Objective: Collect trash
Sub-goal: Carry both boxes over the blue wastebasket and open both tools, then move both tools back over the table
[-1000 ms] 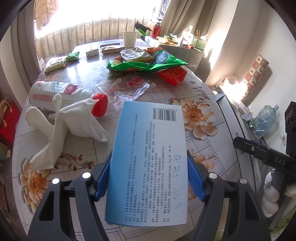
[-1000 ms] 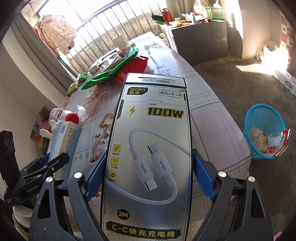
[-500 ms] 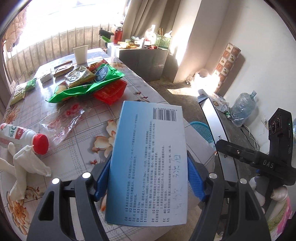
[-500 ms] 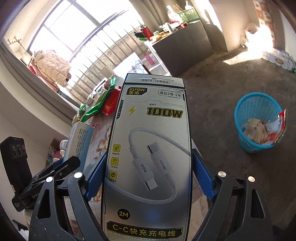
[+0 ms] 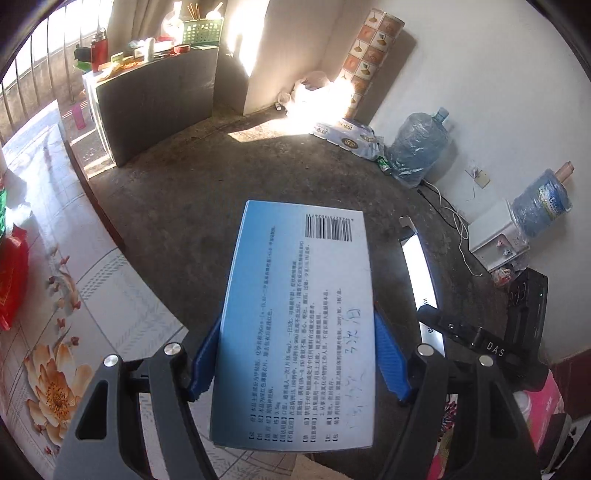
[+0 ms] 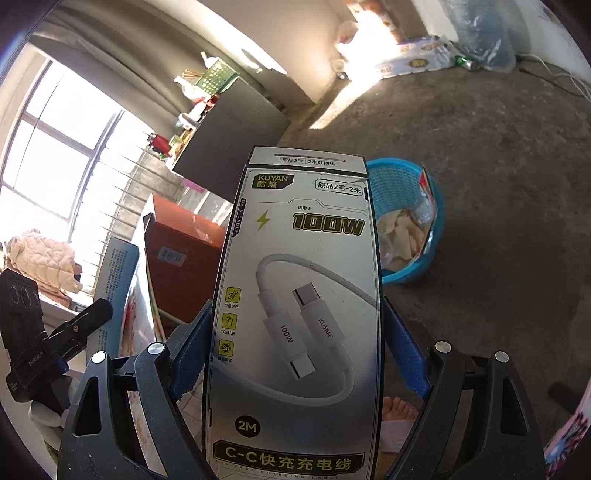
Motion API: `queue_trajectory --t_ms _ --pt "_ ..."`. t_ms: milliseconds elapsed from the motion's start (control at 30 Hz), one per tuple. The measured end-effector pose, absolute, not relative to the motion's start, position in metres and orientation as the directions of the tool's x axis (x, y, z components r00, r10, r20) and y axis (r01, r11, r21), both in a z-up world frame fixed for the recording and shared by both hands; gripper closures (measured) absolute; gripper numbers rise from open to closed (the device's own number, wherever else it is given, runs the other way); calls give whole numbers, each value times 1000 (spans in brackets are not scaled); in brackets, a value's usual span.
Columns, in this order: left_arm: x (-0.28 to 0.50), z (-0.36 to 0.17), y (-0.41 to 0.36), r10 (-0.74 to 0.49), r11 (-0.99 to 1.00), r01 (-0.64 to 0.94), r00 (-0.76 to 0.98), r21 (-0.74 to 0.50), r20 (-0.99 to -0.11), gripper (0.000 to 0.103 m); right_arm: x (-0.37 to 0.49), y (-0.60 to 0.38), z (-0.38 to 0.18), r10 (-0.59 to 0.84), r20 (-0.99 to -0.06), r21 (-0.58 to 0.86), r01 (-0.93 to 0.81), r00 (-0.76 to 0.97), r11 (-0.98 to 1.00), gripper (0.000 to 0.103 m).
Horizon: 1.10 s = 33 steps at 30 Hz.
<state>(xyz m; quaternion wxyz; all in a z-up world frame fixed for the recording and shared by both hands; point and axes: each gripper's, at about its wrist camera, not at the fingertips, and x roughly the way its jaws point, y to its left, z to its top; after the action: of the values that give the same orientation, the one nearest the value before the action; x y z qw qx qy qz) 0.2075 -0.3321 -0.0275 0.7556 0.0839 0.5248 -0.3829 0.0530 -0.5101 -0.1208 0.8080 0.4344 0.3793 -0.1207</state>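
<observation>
Carrying two boxes, one in each pair of tongs.

A blue box [image 5: 295,325] is clamped between the blue pads of the left tongs [image 5: 297,360], over the table [image 5: 110,288] edge at 9 o'clock. A cable box [image 6: 299,306] is gripped by the right tongs [image 6: 295,360]; the basket [image 6: 410,225] of trash is seen on the floor at 2 o'clock, behind it.

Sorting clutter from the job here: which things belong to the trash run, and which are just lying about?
Job:
blue medicine box in left gripper
cable box in right gripper
blue wastebasket

Lying about:
water jug
orange box
green basket
</observation>
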Motion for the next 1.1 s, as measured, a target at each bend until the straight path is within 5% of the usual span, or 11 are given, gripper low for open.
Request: queue_trajectory --t_ms 433,600,1100 --pt "278 -137 -482 -349 696 655 -47 -292 -936 32 111 -569 -192 242 -738 658 593 630 464 22" --pt "308 -154 -518 -387 702 653 13 -285 -922 19 151 -600 -220 161 -799 576 659 580 484 20" --pt "319 -134 -485 -450 718 615 52 -327 -891 19 175 -612 -227 37 -807 513 668 590 540 18"
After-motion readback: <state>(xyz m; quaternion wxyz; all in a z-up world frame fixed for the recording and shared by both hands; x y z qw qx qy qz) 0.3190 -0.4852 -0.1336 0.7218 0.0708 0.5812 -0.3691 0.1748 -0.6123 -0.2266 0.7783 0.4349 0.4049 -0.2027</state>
